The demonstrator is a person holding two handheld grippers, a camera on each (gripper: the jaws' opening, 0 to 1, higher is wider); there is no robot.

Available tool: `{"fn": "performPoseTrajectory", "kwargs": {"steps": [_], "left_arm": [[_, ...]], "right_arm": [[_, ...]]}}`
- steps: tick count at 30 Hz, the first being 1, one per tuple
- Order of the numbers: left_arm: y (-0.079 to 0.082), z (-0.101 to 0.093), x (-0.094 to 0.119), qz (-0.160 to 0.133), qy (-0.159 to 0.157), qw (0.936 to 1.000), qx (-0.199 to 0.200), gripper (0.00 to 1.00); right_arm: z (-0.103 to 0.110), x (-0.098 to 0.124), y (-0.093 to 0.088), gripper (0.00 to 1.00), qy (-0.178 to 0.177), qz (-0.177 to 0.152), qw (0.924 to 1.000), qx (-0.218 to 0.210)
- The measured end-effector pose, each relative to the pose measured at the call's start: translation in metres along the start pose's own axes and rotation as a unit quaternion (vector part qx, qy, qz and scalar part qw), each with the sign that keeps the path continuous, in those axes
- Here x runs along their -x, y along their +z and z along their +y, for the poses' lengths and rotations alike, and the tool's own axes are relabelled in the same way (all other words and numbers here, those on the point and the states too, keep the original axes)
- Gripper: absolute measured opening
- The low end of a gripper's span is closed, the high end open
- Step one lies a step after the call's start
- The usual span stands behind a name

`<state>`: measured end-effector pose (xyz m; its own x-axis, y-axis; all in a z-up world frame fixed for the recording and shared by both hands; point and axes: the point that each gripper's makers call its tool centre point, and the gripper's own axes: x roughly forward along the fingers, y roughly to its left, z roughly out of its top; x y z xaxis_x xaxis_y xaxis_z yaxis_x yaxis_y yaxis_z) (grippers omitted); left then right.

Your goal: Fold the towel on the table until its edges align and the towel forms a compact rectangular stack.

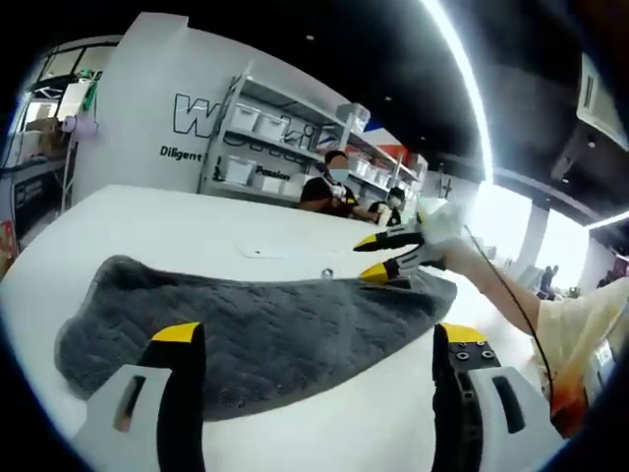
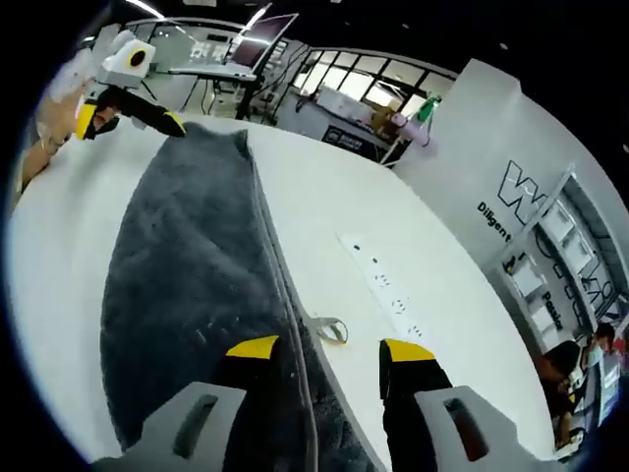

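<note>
Lying flat on the white table (image 1: 177,231), grey towel (image 1: 265,329) stretched long, left gripper (image 1: 319,369) and right gripper (image 2: 329,354) both released, hovering over opposite ends.

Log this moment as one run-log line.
towel: flat on table, folded lengthwise | left tongs: open, near one end | right tongs: open, straddling edge at opposite end | no grasp

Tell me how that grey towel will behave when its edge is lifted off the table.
The grey towel will probably droop and fold wherever it is unsupported: it lies limp with wavy edges. Its thick quilted pile suggests some weight, so a lifted edge may drag the rest across the smooth white table. The right gripper, jaws open over the hem, would need a firm pinch.
</note>
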<state>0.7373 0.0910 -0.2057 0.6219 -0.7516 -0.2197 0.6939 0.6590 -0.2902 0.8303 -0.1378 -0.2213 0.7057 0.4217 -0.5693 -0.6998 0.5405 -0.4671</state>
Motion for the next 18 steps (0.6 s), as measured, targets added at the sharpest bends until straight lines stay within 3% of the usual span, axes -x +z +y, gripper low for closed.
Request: {"fn": "performPoseTrajectory", "kwargs": {"steps": [5, 9, 13, 18], "left_arm": [[0.000, 0.000, 0.000, 0.000, -0.001, 1.0000, 0.001, 0.94], [0.000, 0.000, 0.000, 0.001, -0.001, 1.0000, 0.002, 0.93], [0.000, 0.001, 0.000, 0.002, -0.001, 1.0000, 0.003, 0.93], [-0.001, 0.001, 0.000, 0.003, -0.001, 1.0000, 0.005, 0.92]], "right_arm": [[-0.011, 0.028, -0.004, 0.36, 0.003, -0.022, 0.9996, -0.020], [-0.021, 0.051, -0.023, 0.32, 0.007, -0.017, 0.9993, -0.034], [-0.016, 0.069, -0.043, 0.29, 0.040, -0.012, 0.9978, -0.052], [-0.010, 0.079, -0.073, 0.24, 0.056, 0.013, 0.9964, -0.063]]}}
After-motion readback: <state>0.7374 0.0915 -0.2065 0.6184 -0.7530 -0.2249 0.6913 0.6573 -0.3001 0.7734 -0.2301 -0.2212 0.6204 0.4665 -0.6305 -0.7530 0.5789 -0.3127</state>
